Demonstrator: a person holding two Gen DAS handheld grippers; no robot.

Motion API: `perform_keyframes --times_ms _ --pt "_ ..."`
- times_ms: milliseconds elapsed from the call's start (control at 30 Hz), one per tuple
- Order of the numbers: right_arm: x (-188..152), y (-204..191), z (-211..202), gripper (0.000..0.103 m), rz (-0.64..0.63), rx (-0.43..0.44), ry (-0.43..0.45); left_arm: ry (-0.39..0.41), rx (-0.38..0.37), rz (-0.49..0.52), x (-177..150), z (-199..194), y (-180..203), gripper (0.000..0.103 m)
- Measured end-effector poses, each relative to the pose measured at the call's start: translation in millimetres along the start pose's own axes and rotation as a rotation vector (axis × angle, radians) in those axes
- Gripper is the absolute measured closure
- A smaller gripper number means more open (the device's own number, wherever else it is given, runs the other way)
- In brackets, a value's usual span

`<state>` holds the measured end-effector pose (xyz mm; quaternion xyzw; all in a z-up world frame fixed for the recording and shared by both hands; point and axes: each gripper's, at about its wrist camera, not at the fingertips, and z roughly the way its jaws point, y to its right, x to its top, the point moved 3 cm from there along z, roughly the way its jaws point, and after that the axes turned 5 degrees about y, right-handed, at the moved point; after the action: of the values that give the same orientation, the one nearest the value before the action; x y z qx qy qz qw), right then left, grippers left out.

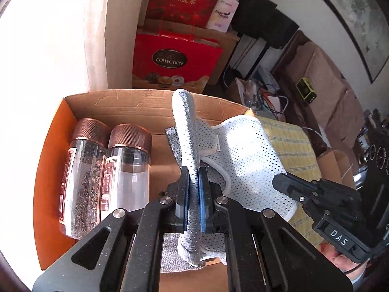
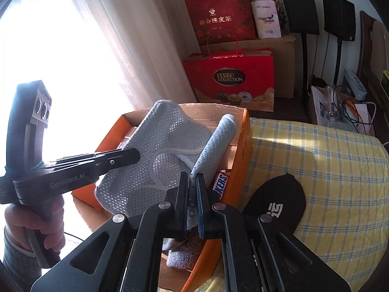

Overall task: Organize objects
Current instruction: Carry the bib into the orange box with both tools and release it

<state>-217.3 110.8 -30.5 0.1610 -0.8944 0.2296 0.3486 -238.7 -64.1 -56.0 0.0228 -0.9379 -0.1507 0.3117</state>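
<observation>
left tool [image 1: 194,189] clamped on one edge of the white mesh brace [image 1: 252,160] | right tool [image 2: 192,192] clamped on its other strap edge | brace hangs between both tools, over the open orange cardboard box [image 1: 46,170] | two copper-capped jars [image 1: 107,170] in box, left of left tool | Snickers bar [image 2: 221,185] just right of right tool | black cap [image 2: 279,204] on checked cloth [image 2: 328,170], further right

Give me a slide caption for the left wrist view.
Both grippers, left and right, hold a white mesh pad over an orange cardboard box holding two copper-lidded jars.
</observation>
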Motion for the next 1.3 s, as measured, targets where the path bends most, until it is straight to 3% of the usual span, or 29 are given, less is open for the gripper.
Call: perform_keyframes --times_ms 300,500,567,633,767,900,1000,1067,1100,1300 --pt "-9 7 20 0.096 -0.036 -0.068 -0.024 -0.022 0.052 -0.009 -13 26 -19 0.096" --pt "-9 2 7 0.084 -0.044 -0.075 -0.023 -0.016 0.025 -0.111 -9 18 -31 0.079" --pt "-9 -2 -1 0.068 -0.040 -0.057 -0.026 0.002 0.017 -0.123 -8 11 -32 0.065" --pt "-8 -6 -12 0.061 -0.046 -0.049 -0.009 0.014 0.028 -0.103 -7 5 -28 0.059" --pt "-6 -9 -34 0.059 -0.042 -0.038 0.024 0.053 0.036 -0.065 -8 -13 -12 0.046" --pt "-9 -5 -55 0.056 -0.019 -0.046 0.057 0.098 0.047 0.035 -10 -35 15 0.046" --pt "-15 0 -68 0.051 -0.038 -0.118 0.077 0.123 0.075 0.117 -17 -46 36 0.043" --pt "-21 5 -75 0.050 -0.044 -0.165 0.086 0.142 0.073 0.150 -24 -52 48 0.018" --pt "-24 8 -78 0.050 -0.038 -0.176 0.091 0.158 0.069 0.159 -27 -55 54 0.015" --pt "-36 17 -94 0.050 -0.028 -0.225 0.107 0.201 0.077 0.223 -41 -64 84 0.015"
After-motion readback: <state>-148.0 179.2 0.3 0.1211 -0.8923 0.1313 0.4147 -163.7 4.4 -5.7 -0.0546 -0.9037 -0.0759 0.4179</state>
